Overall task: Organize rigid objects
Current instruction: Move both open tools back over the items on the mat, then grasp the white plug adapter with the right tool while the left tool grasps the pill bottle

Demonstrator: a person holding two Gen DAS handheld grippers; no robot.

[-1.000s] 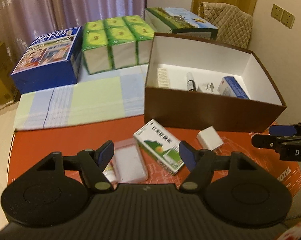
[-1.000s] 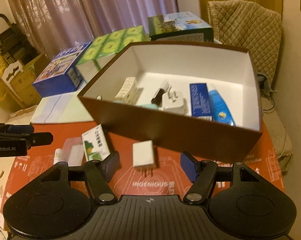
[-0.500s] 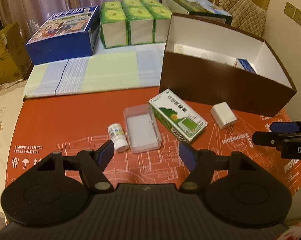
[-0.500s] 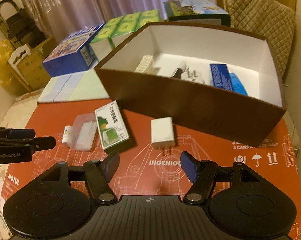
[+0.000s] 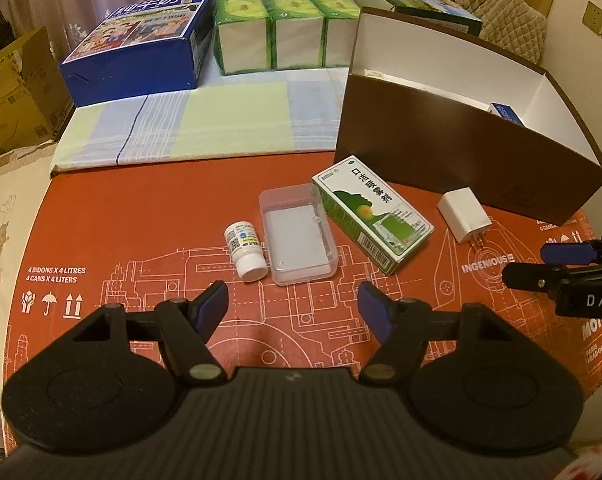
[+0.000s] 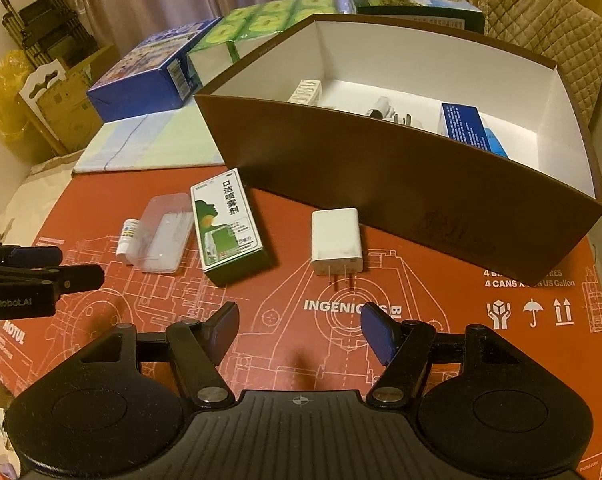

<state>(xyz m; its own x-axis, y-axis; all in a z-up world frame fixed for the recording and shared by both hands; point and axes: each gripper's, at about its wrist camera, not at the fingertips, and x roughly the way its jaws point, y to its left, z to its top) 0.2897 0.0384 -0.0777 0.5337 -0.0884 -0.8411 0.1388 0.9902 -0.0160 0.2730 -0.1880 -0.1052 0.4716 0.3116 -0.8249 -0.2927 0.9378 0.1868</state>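
Note:
On the red mat lie a small white pill bottle (image 5: pixel 245 250), a clear plastic case (image 5: pixel 297 234), a green and white carton (image 5: pixel 373 212) and a white plug charger (image 5: pixel 464 215). They also show in the right wrist view: bottle (image 6: pixel 127 236), case (image 6: pixel 165 232), carton (image 6: pixel 225 224), charger (image 6: pixel 336 240). A brown box (image 6: pixel 401 184) with a white inside stands behind them and holds several items. My left gripper (image 5: pixel 293 310) is open and empty, just short of the case. My right gripper (image 6: pixel 301 330) is open and empty, short of the charger.
A blue carton (image 5: pixel 141 46), green tissue packs (image 5: pixel 285 28) and a green box (image 5: pixel 413 0) stand at the back on a checked cloth (image 5: pixel 205 120). A quilted chair (image 6: pixel 541 28) stands behind the brown box. Cardboard boxes (image 5: pixel 13 92) sit at the left.
Both grippers have pulled back and up from the brown box, so more of the red mat and the loose items show. Both stay open and empty.

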